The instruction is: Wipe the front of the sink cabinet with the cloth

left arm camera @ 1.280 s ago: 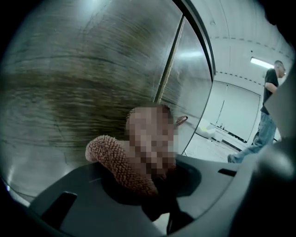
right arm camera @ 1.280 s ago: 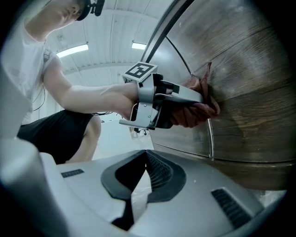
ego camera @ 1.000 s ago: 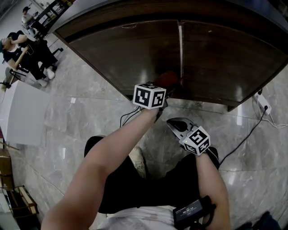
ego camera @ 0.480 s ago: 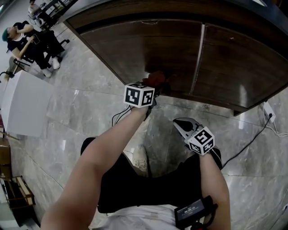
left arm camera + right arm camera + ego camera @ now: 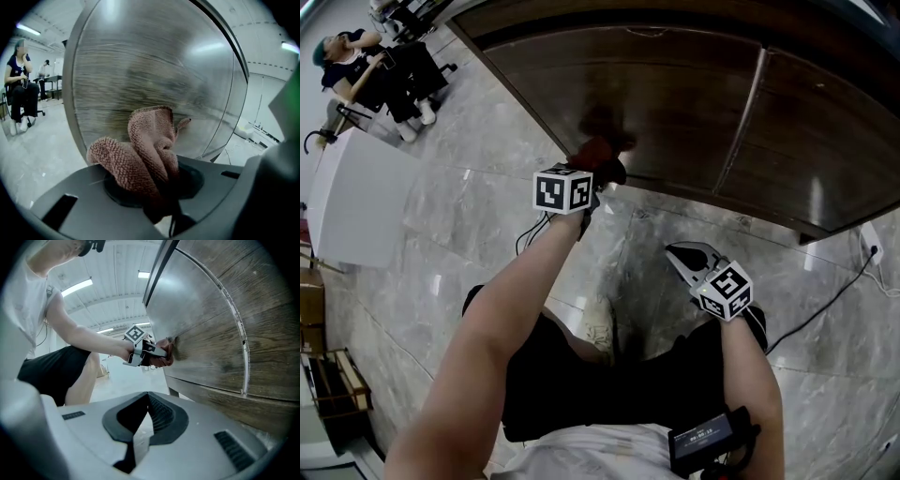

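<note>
The sink cabinet has dark brown wooden doors with a pale seam between them. A reddish-brown cloth is pressed against the lower part of the left door. My left gripper is shut on it. In the left gripper view the bunched cloth sticks out of the left gripper against the cabinet front. My right gripper hangs over the floor, apart from the cabinet, shut with nothing in it. The right gripper view shows the right gripper, the left gripper and the cloth.
Grey marble floor runs along the cabinet's foot. A white table stands at left, with seated people behind it. A power strip and cable lie at right. My shoe is below the grippers.
My left gripper has slid the cloth leftward along the cabinet front, from beside the door seam onto the left door. The right gripper has kept its place.
</note>
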`<state>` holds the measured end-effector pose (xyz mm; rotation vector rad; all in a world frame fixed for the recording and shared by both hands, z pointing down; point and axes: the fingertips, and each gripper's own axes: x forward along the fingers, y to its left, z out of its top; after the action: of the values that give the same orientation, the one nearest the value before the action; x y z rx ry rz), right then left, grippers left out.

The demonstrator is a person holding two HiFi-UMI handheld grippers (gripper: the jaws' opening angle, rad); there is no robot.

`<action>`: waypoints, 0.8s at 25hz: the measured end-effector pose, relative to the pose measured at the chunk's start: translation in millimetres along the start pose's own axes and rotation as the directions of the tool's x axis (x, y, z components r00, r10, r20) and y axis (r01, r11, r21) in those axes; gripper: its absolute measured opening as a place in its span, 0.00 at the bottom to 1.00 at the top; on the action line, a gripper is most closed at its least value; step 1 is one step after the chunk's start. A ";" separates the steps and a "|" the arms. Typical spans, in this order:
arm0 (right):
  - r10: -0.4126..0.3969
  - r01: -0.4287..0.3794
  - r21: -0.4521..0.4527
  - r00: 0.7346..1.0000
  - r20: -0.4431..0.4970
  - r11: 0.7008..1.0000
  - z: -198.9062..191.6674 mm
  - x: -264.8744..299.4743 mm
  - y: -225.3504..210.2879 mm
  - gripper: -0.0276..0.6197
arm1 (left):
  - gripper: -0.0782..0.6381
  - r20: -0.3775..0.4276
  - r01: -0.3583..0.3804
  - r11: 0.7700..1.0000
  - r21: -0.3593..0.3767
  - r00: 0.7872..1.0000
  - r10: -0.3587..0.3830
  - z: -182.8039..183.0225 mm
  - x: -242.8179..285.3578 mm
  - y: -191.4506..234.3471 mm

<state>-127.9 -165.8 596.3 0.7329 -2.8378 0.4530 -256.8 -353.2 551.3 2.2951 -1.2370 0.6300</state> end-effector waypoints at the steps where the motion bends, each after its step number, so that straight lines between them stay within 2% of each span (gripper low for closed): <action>1: 0.002 -0.002 0.000 1.000 -0.001 1.000 -0.1 0.6 0.4 0.06 | 0.27 -0.003 -0.021 1.000 0.000 1.000 0.021 -3.3 -2.7 8.8; 7: 0.006 -0.006 0.001 1.000 -0.002 1.000 0.5 2.2 4.3 0.06 | 0.27 -0.032 -0.142 0.990 -0.022 0.989 0.141 -23.1 -15.0 63.7; 13: -0.026 0.026 0.008 1.000 -0.002 1.000 -0.3 -8.9 -2.1 0.06 | 0.27 -0.054 -0.259 0.964 -0.061 0.965 0.256 -33.2 -23.5 107.4; 16: -0.042 0.042 0.007 0.999 0.000 0.999 -1.0 -15.6 -5.1 0.06 | 0.27 -0.083 -0.261 0.965 -0.041 0.963 0.257 -41.2 -16.7 106.8; 20: -0.058 0.058 0.006 0.998 0.006 0.998 0.5 -22.9 -7.3 0.06 | 0.27 -0.098 -0.203 0.979 -0.017 0.975 0.200 -44.6 -1.8 80.2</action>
<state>-104.6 -161.9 592.1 0.8162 -2.8141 0.4510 -333.9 -365.5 599.6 2.1078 -1.4342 0.7793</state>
